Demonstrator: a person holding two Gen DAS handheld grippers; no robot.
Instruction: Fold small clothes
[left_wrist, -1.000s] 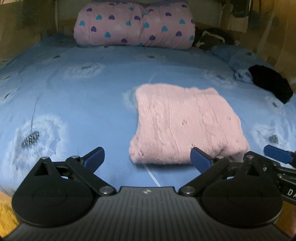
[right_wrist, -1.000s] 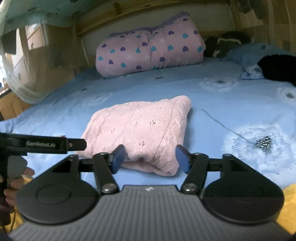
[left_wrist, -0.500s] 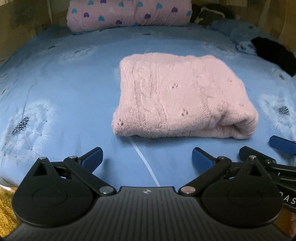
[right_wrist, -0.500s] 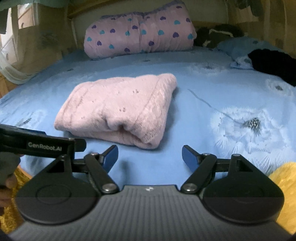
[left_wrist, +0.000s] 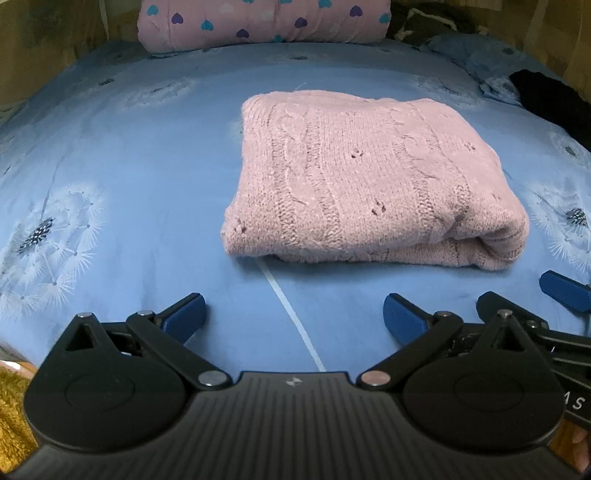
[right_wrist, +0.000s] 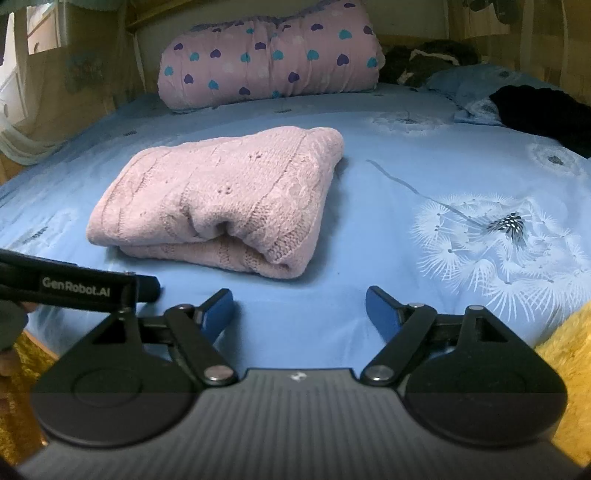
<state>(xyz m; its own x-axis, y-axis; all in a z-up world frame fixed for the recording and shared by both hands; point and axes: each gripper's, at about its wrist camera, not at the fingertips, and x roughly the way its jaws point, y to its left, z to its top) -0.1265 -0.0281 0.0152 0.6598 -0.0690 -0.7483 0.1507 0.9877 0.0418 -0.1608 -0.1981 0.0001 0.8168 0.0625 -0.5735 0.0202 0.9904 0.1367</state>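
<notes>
A pink knitted sweater (left_wrist: 362, 177) lies folded into a thick rectangle on the blue bed sheet (left_wrist: 129, 184). It also shows in the right wrist view (right_wrist: 221, 199), with its folded edge facing me. My left gripper (left_wrist: 293, 319) is open and empty, a short way in front of the sweater's near edge. My right gripper (right_wrist: 301, 312) is open and empty, in front of the sweater's near right corner. Neither touches the sweater. The right gripper's blue fingers (left_wrist: 563, 291) show at the right edge of the left wrist view.
A rolled pink quilt with hearts (right_wrist: 269, 62) lies at the head of the bed. A black garment (right_wrist: 543, 114) lies on a blue pillow at the far right. Yellow fuzzy fabric (right_wrist: 569, 347) lies at the bed's near edge. Wooden walls surround the bed.
Both grippers have drawn back from the sweater toward the near edge of the bed and let go of it. The right gripper's jaws have opened wider.
</notes>
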